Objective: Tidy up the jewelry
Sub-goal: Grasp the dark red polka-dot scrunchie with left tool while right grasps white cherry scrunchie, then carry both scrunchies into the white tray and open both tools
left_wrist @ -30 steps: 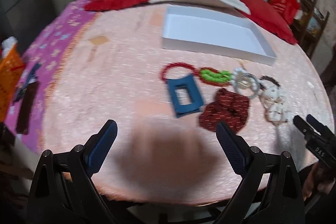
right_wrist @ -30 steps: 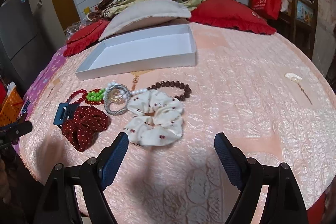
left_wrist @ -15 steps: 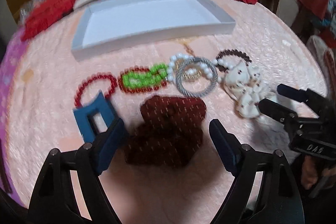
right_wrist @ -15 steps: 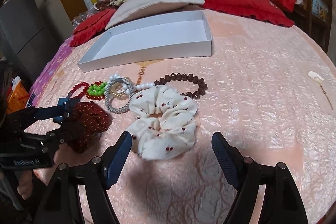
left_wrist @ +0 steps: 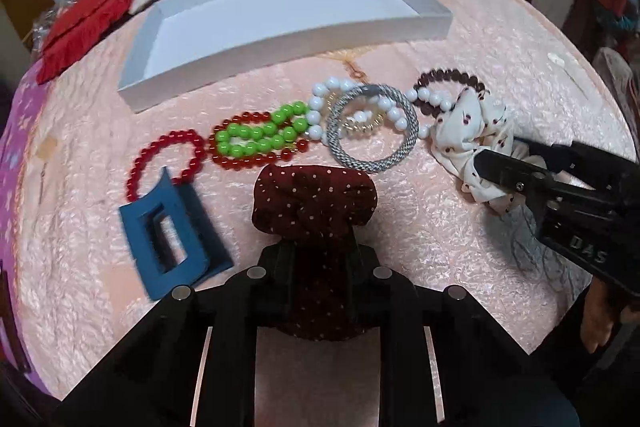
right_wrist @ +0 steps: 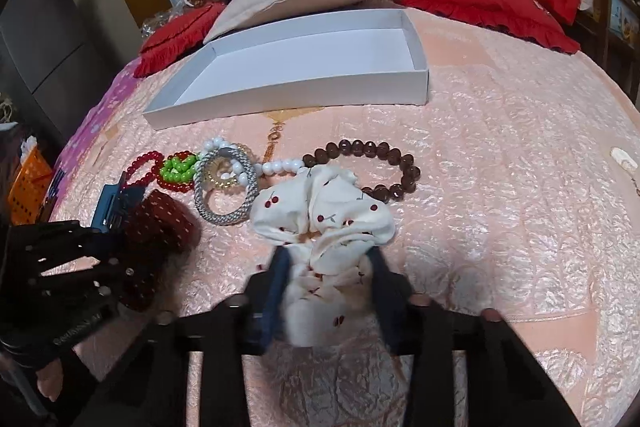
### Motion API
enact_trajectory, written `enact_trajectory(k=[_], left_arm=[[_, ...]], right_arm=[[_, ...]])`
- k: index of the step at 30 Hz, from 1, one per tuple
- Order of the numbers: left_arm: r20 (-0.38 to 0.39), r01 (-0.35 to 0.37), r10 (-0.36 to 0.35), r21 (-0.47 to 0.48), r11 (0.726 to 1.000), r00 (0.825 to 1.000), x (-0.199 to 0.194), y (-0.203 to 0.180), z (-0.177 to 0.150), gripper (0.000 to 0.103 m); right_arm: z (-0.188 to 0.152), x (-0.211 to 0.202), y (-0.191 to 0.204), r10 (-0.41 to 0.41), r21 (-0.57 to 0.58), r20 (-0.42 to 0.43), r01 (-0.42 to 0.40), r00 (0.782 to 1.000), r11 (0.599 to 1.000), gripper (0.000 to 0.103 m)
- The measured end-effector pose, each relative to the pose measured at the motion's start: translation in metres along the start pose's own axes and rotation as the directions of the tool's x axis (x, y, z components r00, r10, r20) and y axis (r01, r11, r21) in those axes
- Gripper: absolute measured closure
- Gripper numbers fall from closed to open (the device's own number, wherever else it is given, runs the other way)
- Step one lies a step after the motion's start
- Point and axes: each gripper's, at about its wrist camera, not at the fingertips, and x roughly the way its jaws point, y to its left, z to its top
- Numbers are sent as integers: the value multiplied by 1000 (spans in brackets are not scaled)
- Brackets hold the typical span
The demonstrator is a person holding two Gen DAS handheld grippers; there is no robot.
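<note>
Scrunchies are grasped for transfer: the maroon scrunchie (left_wrist: 316, 203) is pinched by the left gripper (left_wrist: 318, 259), the white scrunchie (right_wrist: 324, 215) by the right gripper (right_wrist: 326, 271). Both lie on the bedspread (right_wrist: 500, 187); the box (right_wrist: 296, 97) waits empty at 12 o'clock.

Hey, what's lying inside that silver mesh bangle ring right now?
Inside the silver mesh bangle lie a small gold coil hair tie and part of the white bead strand, which crosses over its rim; pink bedspread fills the rest. Nothing else shows there.
</note>
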Motion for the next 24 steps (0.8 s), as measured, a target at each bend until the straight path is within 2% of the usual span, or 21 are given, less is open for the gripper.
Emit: enact_trajectory(k=[1,4,9,14,20,24], left_arm=[[3,3,-3,-12,1000,1000,-5,1,-2,86],[27,11,-9,-40,999,1000,-24,5,-7,86],[90,25,-20,-63,998,996,-61,13,-13,86],[120,25,-12,-110,994,993,-81,30,-11,86],[118,32,-12,-165,986,993,-88,61,10,86],[106,22,-2,-179,984,994,-81,82,44,86]], right_arm=[[0,-1,1,6,-4,-1,-6,1000,1000,80],[-1,-10,5,12,-13,16,-12,1000,1000,88],[0,-36,16,43,-41,61,-41,997,998,91],[8,-59,31,66,-84,108,-57,992,995,92],[38,-75,44,78,-137,162,-56,984,989,92],[76,-72,43,73,-145,196,-45,978,988,92]])
